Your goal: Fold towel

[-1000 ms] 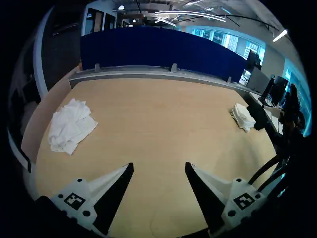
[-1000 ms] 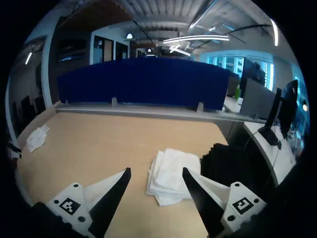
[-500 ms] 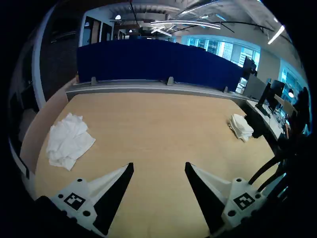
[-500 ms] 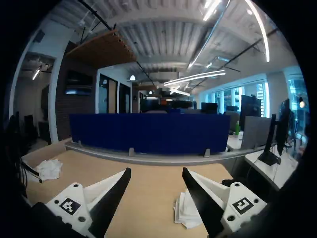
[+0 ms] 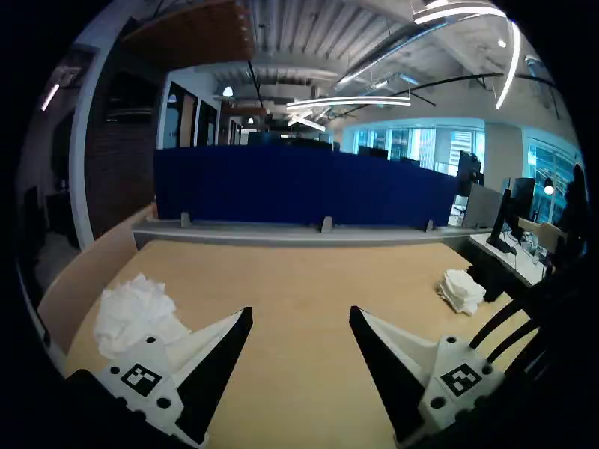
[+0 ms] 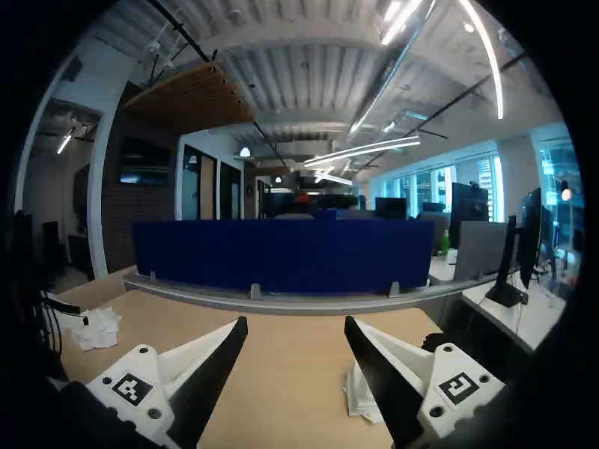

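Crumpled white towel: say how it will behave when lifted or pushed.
The crumpled towel lies in soft rumpled folds, so it will probably droop. Being cloth, it is likely light. Pushed on the smooth desk, it may slide or bunch.

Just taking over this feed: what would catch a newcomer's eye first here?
In the left gripper view, a crumpled white towel lies left on the wooden table, a neat folded stack far right. Behind the table runs a long blue partition; both left tongs and right tongs gape open, holding nothing.
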{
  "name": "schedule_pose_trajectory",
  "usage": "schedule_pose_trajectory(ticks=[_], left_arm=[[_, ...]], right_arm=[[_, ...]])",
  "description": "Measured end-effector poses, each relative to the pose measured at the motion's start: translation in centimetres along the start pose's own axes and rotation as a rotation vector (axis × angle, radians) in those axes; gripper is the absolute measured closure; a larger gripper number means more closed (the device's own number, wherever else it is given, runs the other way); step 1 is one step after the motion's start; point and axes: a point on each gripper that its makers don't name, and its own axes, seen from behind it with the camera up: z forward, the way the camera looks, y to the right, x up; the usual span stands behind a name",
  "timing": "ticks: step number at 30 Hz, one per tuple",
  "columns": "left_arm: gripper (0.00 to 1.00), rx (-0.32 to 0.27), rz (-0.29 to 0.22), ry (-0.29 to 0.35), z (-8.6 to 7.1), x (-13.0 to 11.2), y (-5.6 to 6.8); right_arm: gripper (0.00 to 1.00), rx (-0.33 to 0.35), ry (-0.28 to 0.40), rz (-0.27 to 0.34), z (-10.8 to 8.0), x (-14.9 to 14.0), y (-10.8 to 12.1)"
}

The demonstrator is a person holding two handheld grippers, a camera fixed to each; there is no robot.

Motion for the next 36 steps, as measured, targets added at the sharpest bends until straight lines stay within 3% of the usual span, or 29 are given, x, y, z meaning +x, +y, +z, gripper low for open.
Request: schedule_pose_trajectory(ticks=[5, 17, 26, 36], left_arm=[[0.04, 0.035, 0.021, 0.132, -0.1, 2.9, -0.9], [0.04, 0.074, 0.046, 0.19, 1.2, 2.8, -2.6], [0.04, 0.136, 0.103, 0.233, 2.7, 0.6, -4.9], [0.04, 0.149, 0.107, 0.271, 4.4, -4.3, -7.3]], right_arm=[[0.0, 0.028, -0.013, -0.005, -0.1, -0.2, -1.9], [0.0, 0.06, -0.093, -0.024, 0.1, -1.5, -4.6], [0.0, 0.03, -0.13, -0.04, 1.0, -2.2, -4.1], [0.0, 0.039, -0.124, -0.068, 2.9, -3.6, -5.9]])
